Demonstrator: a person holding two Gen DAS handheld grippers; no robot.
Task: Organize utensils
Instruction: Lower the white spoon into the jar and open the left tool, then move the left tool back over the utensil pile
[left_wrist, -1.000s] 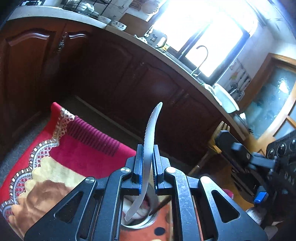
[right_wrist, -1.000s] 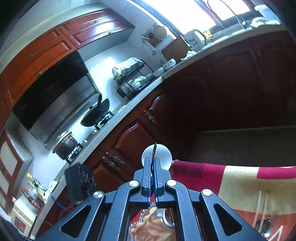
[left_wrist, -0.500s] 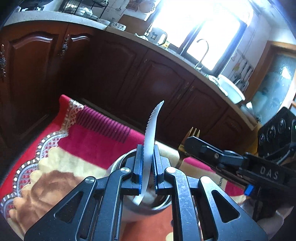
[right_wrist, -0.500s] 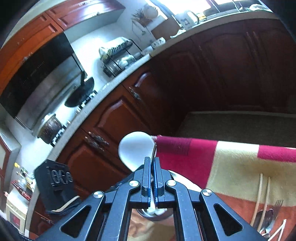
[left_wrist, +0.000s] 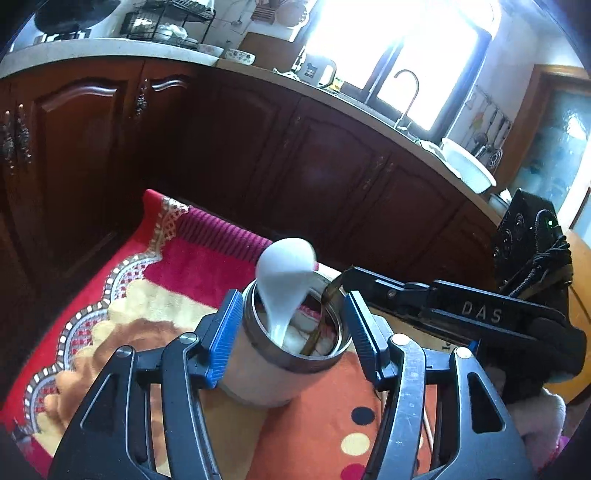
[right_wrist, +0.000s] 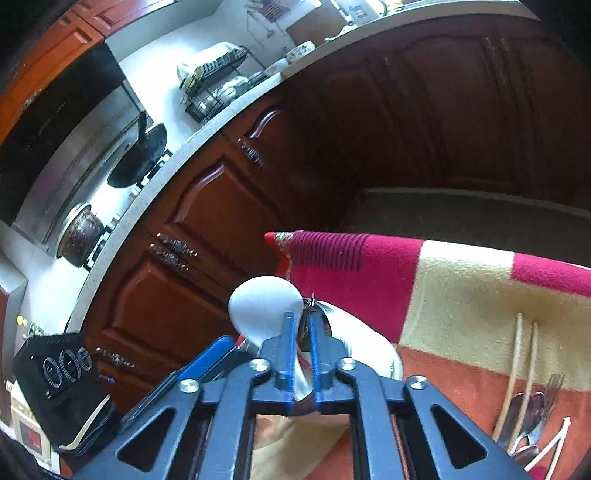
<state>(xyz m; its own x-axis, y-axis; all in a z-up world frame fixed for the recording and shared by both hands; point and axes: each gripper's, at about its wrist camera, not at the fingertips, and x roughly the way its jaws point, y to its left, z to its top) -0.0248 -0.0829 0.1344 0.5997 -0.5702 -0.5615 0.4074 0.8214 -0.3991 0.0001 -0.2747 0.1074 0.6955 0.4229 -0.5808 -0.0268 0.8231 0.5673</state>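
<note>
A metal holder cup (left_wrist: 269, 373) stands on the patterned blanket (left_wrist: 159, 295). A white spoon (left_wrist: 284, 280) stands in it, bowl up, with a thin dark utensil handle (left_wrist: 319, 325) beside it. My left gripper (left_wrist: 291, 332) is open, its blue pads either side of the cup. My right gripper (right_wrist: 300, 345) reaches in from the right (left_wrist: 436, 306) over the cup rim. It is nearly shut on a thin utensil (right_wrist: 305, 325), a fork judging by the earlier view, that goes down into the cup. The white spoon (right_wrist: 264, 310) stands just left of its fingers.
Loose chopsticks (right_wrist: 517, 369), forks and spoons (right_wrist: 532, 417) lie on the blanket to the right. Dark wooden cabinets (left_wrist: 258, 155) and a counter with a sink run behind. A stove with pots (right_wrist: 85, 229) is at the left.
My left gripper let go of the serrated knife and opened around the cup. My right gripper lowered its utensil into the cup.
</note>
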